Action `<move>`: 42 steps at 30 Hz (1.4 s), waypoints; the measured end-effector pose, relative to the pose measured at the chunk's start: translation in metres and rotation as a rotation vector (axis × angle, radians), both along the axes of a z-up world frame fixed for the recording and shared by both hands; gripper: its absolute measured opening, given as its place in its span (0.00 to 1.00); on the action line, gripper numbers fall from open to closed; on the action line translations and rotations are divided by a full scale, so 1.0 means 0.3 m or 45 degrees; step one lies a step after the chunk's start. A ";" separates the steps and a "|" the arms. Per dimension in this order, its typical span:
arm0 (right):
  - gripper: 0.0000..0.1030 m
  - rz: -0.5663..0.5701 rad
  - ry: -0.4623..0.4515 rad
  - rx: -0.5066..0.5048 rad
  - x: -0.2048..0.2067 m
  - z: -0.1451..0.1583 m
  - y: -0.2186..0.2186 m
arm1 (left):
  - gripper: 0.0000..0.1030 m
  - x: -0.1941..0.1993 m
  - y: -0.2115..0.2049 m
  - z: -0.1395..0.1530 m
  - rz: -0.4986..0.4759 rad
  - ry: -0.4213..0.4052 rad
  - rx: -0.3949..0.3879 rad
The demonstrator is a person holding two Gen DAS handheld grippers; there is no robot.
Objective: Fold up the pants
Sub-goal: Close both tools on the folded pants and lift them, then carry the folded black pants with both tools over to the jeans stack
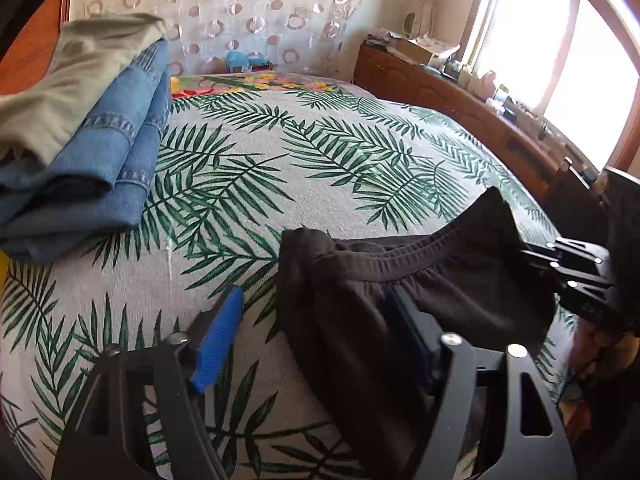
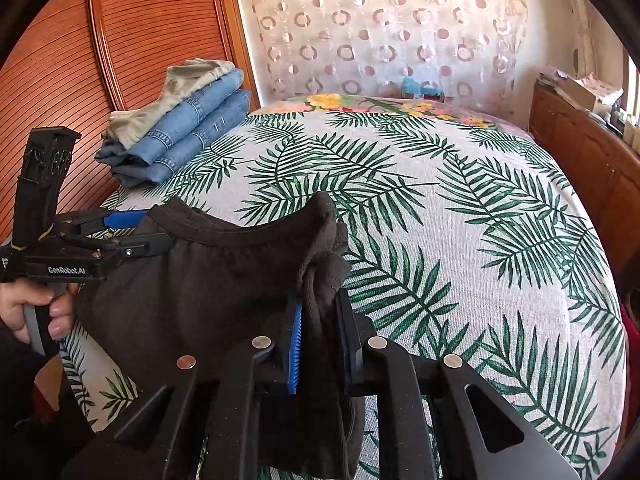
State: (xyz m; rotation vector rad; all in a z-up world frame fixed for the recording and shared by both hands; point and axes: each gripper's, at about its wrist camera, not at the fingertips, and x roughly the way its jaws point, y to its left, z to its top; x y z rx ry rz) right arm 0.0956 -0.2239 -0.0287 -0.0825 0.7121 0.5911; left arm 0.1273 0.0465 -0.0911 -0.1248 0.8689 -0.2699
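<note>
The black pants (image 1: pixel 352 320) (image 2: pixel 200 280) hang lifted over the bed, elastic waistband on top and stretched between the two grippers. My right gripper (image 2: pixel 320 300) is shut on the bunched right end of the waistband; in the left wrist view it (image 1: pixel 532 252) shows at the right edge, gripping that corner. My left gripper (image 1: pixel 316 296) stands open around the waistband's left end. Its left blue pad (image 1: pixel 218 340) is clear of the cloth, and its right finger is half hidden by fabric. In the right wrist view the left gripper (image 2: pixel 154 228) sits at the pants' left edge, held by a hand (image 2: pixel 52 304).
A palm-leaf bedspread (image 1: pixel 280 160) (image 2: pixel 440 220) covers the bed. At its far left sits a stack of folded blue jeans (image 1: pixel 112 152) (image 2: pixel 192 136) with a khaki garment on top. A wooden dresser (image 1: pixel 460 108) (image 2: pixel 580 152) lines the right side, a ribbed wooden panel (image 2: pixel 80 60) the left.
</note>
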 end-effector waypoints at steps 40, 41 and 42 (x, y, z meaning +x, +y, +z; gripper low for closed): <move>0.12 -0.019 -0.253 0.156 -0.173 0.182 -0.117 | 0.12 -0.228 -0.081 0.363 -0.119 -0.410 -0.009; 0.12 -0.019 -0.265 0.160 -0.181 0.194 -0.123 | 0.12 -0.231 -0.082 0.373 -0.118 -0.422 -0.006; 0.12 -0.018 -0.275 0.162 -0.189 0.204 -0.129 | 0.12 -0.233 -0.081 0.382 -0.117 -0.432 -0.008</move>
